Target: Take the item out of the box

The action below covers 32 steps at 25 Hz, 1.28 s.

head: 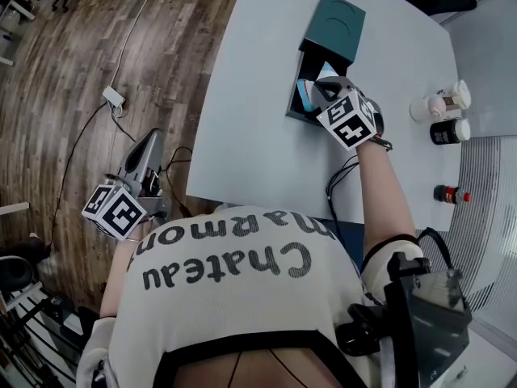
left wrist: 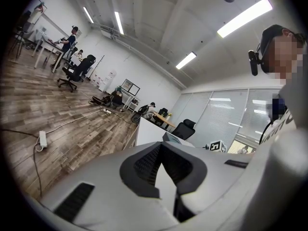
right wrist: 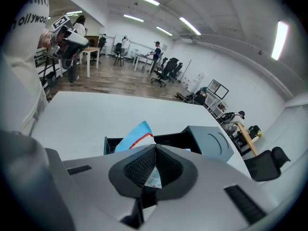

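Observation:
A dark teal box point(head: 333, 24) lies on the white table point(head: 250, 136), with its drawer point(head: 296, 103) slid out toward me. A blue and white packet point(right wrist: 136, 134) with a red stripe sticks up out of the drawer point(right wrist: 109, 144). My right gripper point(right wrist: 155, 152) is shut on the packet's upper edge, and a strip of it shows between the pads. In the head view the right gripper point(head: 315, 87) hangs over the drawer's open end. My left gripper point(head: 148, 140) is off the table at the left, over the wooden floor. Its jaws are shut with nothing between them, seen in the left gripper view point(left wrist: 161, 150).
Two white bottles point(head: 440, 102), a black jar point(head: 449, 131) and a small red-capped bottle point(head: 449, 194) stand along the table's right edge. A black cable point(head: 339, 180) trails over the table's near edge. A power strip point(head: 113, 97) and cords lie on the floor at the left.

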Tool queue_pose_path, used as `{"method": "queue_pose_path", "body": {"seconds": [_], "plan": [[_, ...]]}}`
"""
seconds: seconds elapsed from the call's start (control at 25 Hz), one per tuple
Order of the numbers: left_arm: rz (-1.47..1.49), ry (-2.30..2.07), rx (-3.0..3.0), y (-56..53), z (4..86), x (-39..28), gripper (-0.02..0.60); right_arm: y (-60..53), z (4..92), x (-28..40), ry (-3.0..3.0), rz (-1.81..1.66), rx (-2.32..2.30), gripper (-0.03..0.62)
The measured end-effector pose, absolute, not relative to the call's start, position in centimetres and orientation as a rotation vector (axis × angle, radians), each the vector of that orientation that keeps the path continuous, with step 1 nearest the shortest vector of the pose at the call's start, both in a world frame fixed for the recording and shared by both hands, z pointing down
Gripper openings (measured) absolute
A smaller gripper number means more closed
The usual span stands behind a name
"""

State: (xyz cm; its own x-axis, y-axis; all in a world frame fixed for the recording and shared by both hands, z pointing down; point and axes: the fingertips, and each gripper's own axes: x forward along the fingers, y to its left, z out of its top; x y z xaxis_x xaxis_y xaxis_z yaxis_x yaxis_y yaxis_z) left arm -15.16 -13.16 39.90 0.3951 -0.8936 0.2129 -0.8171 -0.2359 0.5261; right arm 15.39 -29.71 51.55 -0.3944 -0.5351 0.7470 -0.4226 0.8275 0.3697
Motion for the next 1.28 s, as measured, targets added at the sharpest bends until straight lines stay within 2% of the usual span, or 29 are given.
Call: {"method": "queue_pose_path", "body": {"seconds": [1.28], "plan": [[-0.244, -1.408, 2.098, -12.7, 40.1, -15.5, -0.005, -27.0, 46.7, 17.0, -2.101, -0.081, 0.996, 0.002]]}}
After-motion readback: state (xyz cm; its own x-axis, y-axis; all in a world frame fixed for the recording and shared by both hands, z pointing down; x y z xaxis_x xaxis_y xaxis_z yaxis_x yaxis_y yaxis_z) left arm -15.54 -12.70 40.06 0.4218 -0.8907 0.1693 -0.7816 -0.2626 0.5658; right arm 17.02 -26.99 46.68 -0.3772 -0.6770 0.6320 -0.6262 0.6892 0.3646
